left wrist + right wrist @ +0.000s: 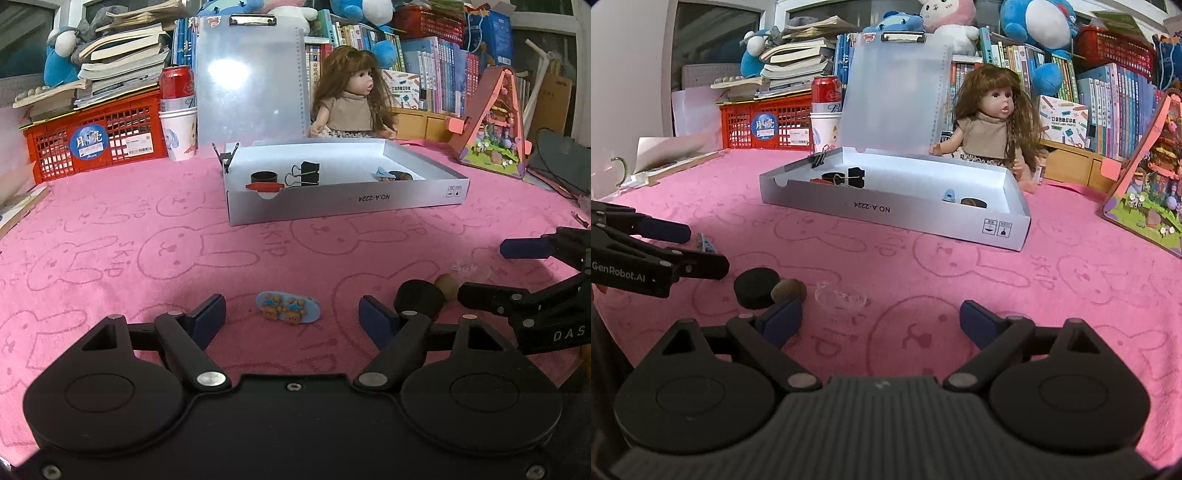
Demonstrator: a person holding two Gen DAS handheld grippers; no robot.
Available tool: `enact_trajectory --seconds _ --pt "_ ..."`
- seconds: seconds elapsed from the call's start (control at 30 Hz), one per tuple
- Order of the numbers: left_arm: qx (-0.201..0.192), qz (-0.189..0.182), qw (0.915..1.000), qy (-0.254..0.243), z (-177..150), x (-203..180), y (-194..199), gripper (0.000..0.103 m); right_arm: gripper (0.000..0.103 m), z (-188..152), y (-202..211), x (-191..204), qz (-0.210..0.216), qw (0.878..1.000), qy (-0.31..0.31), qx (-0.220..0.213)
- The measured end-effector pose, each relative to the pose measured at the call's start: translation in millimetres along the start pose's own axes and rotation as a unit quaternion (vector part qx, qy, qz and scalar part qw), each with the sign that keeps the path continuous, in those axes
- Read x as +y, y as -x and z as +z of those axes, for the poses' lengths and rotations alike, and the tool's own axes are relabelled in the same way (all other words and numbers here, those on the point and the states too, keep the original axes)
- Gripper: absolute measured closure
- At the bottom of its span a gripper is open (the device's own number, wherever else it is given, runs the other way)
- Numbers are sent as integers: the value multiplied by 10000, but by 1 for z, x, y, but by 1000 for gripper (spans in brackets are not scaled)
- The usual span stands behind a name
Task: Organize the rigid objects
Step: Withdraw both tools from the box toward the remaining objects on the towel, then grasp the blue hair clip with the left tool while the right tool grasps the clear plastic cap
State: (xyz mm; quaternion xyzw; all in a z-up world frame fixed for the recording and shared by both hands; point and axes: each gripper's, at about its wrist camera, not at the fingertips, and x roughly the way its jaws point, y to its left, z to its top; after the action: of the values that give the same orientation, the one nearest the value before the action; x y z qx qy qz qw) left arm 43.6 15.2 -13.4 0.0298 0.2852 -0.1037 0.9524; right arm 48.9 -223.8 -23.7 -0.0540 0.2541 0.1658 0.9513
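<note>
Left gripper fingers spread, straddling bear hair clip on pink tabletop. Right gripper fingers spread around clear dish. Likely both bound for open box.

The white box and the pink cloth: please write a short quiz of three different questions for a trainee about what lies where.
1. True or false: the blue bear hair clip lies inside the white box.
2. Which lies on the pink cloth beside the black disc? A) brown round piece B) doll C) red can
3. What black item lies in the box beside the red-and-black piece?

Key: 1 false; 2 A; 3 a black binder clip.
</note>
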Motion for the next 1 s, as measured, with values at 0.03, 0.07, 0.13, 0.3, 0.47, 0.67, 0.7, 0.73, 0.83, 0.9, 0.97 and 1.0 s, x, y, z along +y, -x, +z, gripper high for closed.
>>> enact_trajectory --seconds 0.03,0.07,0.13,0.3,0.47,0.67,0.7,0.73,0.83,0.9,0.97,1.0 --pt "-6 -1 10000 5 0 0 0 25 6 0 0 0 6 10000 -20 9" --pt "-12 0 10000 9 0 0 0 25 6 0 0 -1 14 10000 -40 18" --pt "-25 5 10000 20 -1 0 0 25 6 -1 -1 -2 41 9999 -97 36" --pt "-67 62 10000 6 -1 -1 -2 24 6 -1 -1 -3 47 9999 -121 30" --pt "-77 77 9999 18 -1 -2 -2 24 6 -1 -1 -3 45 9999 -121 24" --pt "-66 60 10000 -32 -1 -2 -3 25 8 -2 0 -2 35 9999 -138 -7" --pt "-63 48 10000 -41 0 -1 -4 25 9 -3 0 -2 35 9999 -139 -17" --pt "-60 36 10000 -50 0 -1 -4 26 9 -3 0 -2 39 9999 -142 -25" --pt "-71 17 10000 -66 0 0 -4 29 13 -3 1 -1 75 9999 -147 -47" --pt "-86 11 9999 -90 0 -1 -3 32 16 -4 2 0 96 9999 -132 -56" --pt "-97 -21 9999 -113 0 -1 -3 38 18 -3 2 1 130 9998 -114 -64" --pt "-98 -39 9999 -124 0 -2 -2 39 21 -3 3 2 147 9998 -103 -69"
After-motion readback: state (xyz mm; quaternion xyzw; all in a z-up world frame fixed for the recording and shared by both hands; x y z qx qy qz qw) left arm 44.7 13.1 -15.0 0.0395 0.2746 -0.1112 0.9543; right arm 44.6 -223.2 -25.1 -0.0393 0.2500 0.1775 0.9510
